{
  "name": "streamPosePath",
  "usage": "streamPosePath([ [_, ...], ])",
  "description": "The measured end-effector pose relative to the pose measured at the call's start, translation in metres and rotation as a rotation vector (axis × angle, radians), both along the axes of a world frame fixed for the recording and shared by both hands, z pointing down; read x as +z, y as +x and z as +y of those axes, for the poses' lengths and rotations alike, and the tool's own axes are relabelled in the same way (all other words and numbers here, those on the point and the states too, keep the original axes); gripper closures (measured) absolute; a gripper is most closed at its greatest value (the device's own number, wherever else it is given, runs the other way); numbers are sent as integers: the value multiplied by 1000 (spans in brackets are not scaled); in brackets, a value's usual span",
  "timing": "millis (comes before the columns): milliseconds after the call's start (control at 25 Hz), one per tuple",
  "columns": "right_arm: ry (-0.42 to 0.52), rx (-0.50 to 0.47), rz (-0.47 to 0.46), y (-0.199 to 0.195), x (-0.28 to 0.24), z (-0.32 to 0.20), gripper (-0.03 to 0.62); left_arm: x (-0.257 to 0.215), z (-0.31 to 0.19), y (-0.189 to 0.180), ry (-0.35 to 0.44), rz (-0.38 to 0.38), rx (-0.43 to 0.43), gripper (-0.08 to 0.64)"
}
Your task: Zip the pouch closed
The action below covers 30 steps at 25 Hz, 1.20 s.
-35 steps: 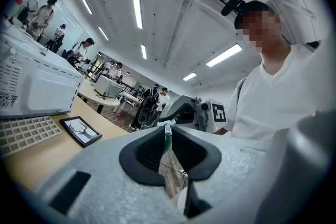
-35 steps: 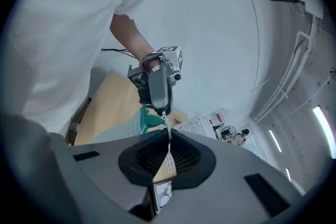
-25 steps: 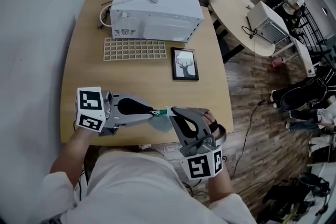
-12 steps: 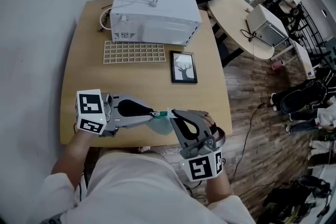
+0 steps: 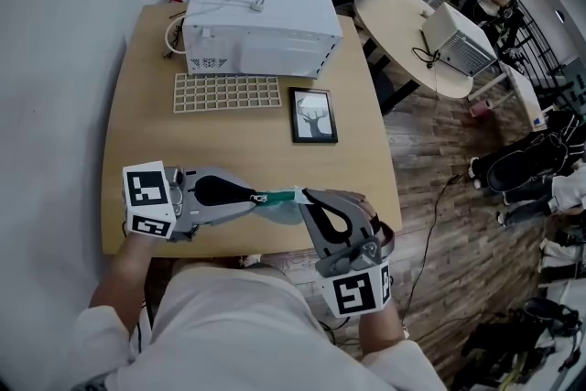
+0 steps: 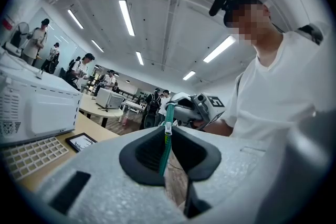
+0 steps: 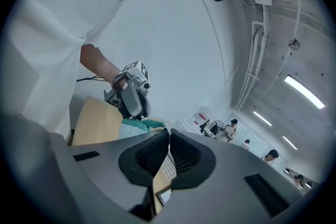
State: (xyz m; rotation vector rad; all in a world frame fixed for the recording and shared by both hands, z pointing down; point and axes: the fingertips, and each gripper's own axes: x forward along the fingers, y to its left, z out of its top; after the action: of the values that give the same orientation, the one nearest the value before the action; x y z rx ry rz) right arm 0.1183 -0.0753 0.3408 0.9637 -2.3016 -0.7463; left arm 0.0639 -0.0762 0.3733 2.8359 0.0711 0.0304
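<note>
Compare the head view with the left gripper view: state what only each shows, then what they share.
Head view only: the left gripper whole, with its marker cube, and the pale body of the pouch. Left gripper view only: ceiling lights, the head camera, and those jaws shut on the teal zipper tape. Both: the right gripper, picture frame, grid tray and white appliance.

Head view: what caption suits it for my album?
The left gripper and right gripper pinch a small teal zip pouch above a light wooden table.
</note>
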Motion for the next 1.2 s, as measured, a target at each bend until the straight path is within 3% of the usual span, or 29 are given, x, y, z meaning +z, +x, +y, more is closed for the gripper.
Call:
streamPosePath([
  [440,-2,33,-89,12,-5,1,580,2,1,0,13,-17,-32,514],
  [1200,-44,180,-225,43,4,-1,580,11,-2,-1,20,-53,-77,514],
])
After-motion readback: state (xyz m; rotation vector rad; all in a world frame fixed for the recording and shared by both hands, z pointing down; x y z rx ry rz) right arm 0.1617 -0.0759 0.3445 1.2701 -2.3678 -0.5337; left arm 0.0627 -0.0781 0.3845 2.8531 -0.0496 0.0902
